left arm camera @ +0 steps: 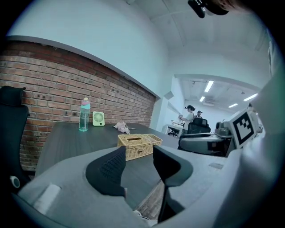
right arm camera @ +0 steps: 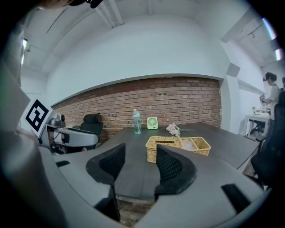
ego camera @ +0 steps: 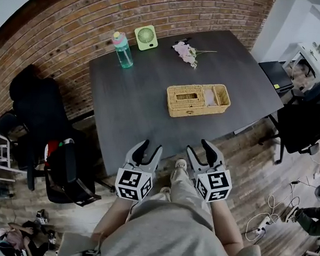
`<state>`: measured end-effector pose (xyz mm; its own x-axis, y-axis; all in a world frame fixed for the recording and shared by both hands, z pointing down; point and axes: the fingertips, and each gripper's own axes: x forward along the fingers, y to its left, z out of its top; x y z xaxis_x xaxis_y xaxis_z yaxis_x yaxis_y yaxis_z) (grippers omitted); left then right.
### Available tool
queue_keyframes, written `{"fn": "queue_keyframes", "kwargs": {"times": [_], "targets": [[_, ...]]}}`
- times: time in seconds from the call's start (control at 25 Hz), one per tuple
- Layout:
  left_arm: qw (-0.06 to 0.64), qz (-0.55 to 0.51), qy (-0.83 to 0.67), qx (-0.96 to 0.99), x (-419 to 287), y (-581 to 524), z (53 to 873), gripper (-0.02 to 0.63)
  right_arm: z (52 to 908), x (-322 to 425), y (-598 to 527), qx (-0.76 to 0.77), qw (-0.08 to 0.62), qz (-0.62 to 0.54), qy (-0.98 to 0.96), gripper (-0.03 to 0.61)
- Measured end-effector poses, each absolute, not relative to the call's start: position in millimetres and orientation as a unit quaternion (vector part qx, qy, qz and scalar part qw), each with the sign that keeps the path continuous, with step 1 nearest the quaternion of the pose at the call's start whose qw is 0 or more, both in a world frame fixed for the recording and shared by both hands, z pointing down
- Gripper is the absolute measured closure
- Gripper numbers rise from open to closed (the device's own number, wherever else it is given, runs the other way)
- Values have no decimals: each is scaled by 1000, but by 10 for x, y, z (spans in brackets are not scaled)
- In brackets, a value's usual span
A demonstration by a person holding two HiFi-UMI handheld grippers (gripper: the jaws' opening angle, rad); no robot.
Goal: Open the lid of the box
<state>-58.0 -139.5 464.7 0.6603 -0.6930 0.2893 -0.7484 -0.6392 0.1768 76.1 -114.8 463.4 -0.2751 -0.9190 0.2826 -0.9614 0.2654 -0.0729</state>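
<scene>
A woven wicker box (ego camera: pixel 197 99) (left arm camera: pixel 138 145) (right arm camera: pixel 177 147) lies on the dark table (ego camera: pixel 150 107), right of centre. Its left part has a slotted lid that lies flat; its right part is an open compartment with something pale inside. My left gripper (ego camera: pixel 150 148) (left arm camera: pixel 139 165) hangs open off the table's near edge, nothing between its jaws. My right gripper (ego camera: pixel 199 147) (right arm camera: pixel 140 165) is open too, level with it and just as far short of the box. Both point toward the box.
At the table's far side stand a teal water bottle (ego camera: pixel 123 50), a small green fan (ego camera: pixel 146 37) and a sprig of pink flowers (ego camera: pixel 186 51). Black office chairs (ego camera: pixel 38 111) flank the table. A brick wall (ego camera: pixel 102 11) runs behind. People work at desks (left arm camera: pixel 189 119) far off.
</scene>
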Motion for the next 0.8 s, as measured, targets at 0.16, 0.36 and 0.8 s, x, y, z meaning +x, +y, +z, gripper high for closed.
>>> {"fn": "queue_keyframes", "kwargs": {"times": [0.16, 0.36, 0.8], "targets": [[146, 101, -412, 894, -559, -1593, 4692, 422, 4700, 857, -1387, 591, 102, 114, -792, 360], [151, 95, -428, 886, -493, -1860, 4683, 422, 4784, 945, -1666, 577, 121, 112, -800, 360], [168, 103, -450, 871, -362, -2359, 4850, 422, 5062, 1079, -2316, 550, 170, 95, -812, 361]]}}
